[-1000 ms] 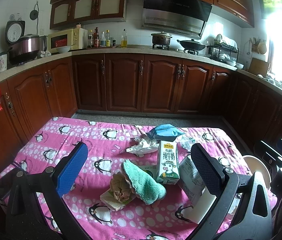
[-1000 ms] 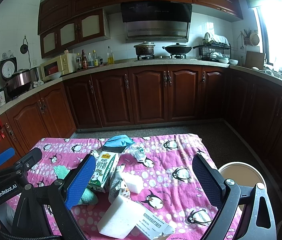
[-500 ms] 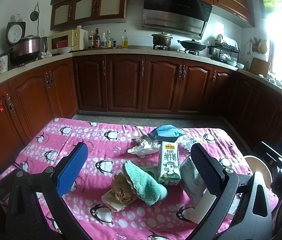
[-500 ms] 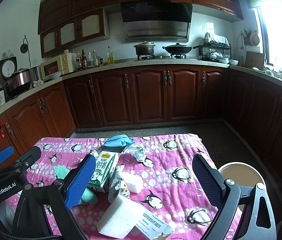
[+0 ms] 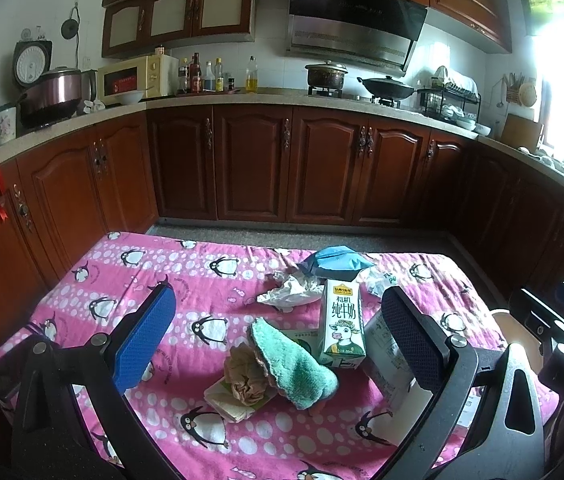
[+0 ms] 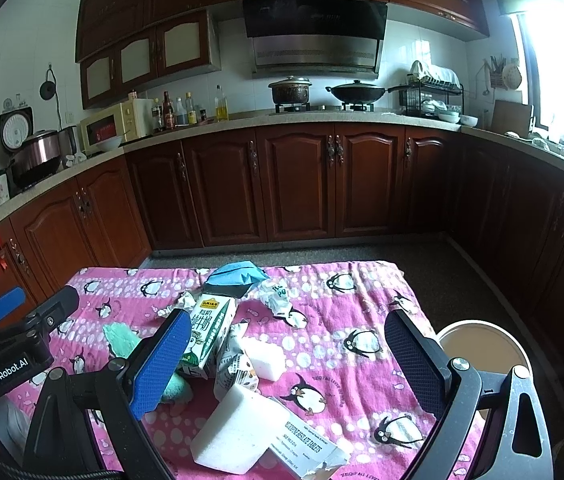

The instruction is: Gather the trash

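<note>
Since both the left gripper [image 5: 278, 340] and right gripper [image 6: 286, 354] hang wide open holding nothing, I'd say collecting hasn't started: milk carton [image 5: 342, 326], green cloth [image 5: 292, 364] and white box [image 6: 238, 432] all sit on the pink tablecloth [image 5: 130, 280], bin [image 6: 482, 346] half-hidden.

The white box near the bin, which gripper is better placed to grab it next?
Probably the right gripper: its open jaws hang right over the white box, with the bin on its side. The left gripper faces the green cloth.
</note>
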Demonstrator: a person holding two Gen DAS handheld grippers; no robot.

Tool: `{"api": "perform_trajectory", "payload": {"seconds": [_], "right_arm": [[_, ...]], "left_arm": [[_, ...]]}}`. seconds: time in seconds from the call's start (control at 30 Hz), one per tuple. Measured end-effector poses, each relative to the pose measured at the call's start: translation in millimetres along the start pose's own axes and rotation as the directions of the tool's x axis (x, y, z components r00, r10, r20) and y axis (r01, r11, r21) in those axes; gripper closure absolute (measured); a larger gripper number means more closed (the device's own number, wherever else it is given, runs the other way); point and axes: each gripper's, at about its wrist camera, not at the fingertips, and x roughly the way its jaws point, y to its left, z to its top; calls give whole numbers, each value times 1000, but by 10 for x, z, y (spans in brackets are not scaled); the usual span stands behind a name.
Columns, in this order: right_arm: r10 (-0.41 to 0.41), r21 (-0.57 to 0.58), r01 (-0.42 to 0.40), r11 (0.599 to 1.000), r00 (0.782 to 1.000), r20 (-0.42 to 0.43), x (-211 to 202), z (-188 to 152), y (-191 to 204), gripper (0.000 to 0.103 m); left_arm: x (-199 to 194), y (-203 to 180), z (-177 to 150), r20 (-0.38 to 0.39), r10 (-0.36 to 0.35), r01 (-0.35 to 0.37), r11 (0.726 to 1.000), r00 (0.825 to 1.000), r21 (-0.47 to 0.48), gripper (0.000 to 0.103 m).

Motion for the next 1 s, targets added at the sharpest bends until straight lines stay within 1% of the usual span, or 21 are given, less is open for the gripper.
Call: {"api": "perform_trajectory", "payload": {"seconds": [0.03,0.2,0.33,0.4,0.47,0.5,0.6,0.7,0.77,0.87,0.9,0.93,1.0], "right_arm": [[0,0,0,1000,1000,-3,10,-2,-2,7],[0,-5,-1,1000,999,-46,89,-33,-46,7],[7,3,-7,1000,993,-121,219,-101,-141,7],[23,20,-20,1000,985,-172,297,-154,-205,7],[49,36,-42,998,974,-223,375,-215,-254,7],[63,46,-53,998,967,-247,407,-253,-278,7],[124,93,-100,991,945,-303,517,-373,-316,7],[179,135,-139,981,919,-351,647,-473,-301,7],[221,152,-175,973,897,-383,741,-517,-267,7],[264,169,-213,962,876,-403,842,-536,-204,7],[284,173,-232,957,865,-413,883,-541,-170,8],[293,174,-241,955,860,-418,901,-539,-154,8],[307,172,-257,951,849,-431,953,-543,-117,13]], "left_arm": [[26,-23,-36,-2,-15,15,1000,1000,-26,1],[94,37,-72,-32,-31,29,999,999,-37,1],[191,136,-136,-76,-37,36,999,996,-12,1],[239,185,-203,-99,-20,24,999,995,31,1],[288,248,-271,-143,-38,45,998,989,45,1],[319,274,-306,-154,-30,41,997,988,71,1],[432,325,-405,-207,-42,60,995,977,83,1],[558,352,-460,-245,-64,79,996,967,51,1],[633,332,-470,-250,-85,95,995,965,26,1],[753,277,-445,-261,-103,110,994,960,11,1],[794,258,-428,-267,-103,111,994,958,12,1],[829,235,-415,-272,-109,116,993,956,10,1],[920,186,-384,-283,-119,129,992,952,17,3]]}}
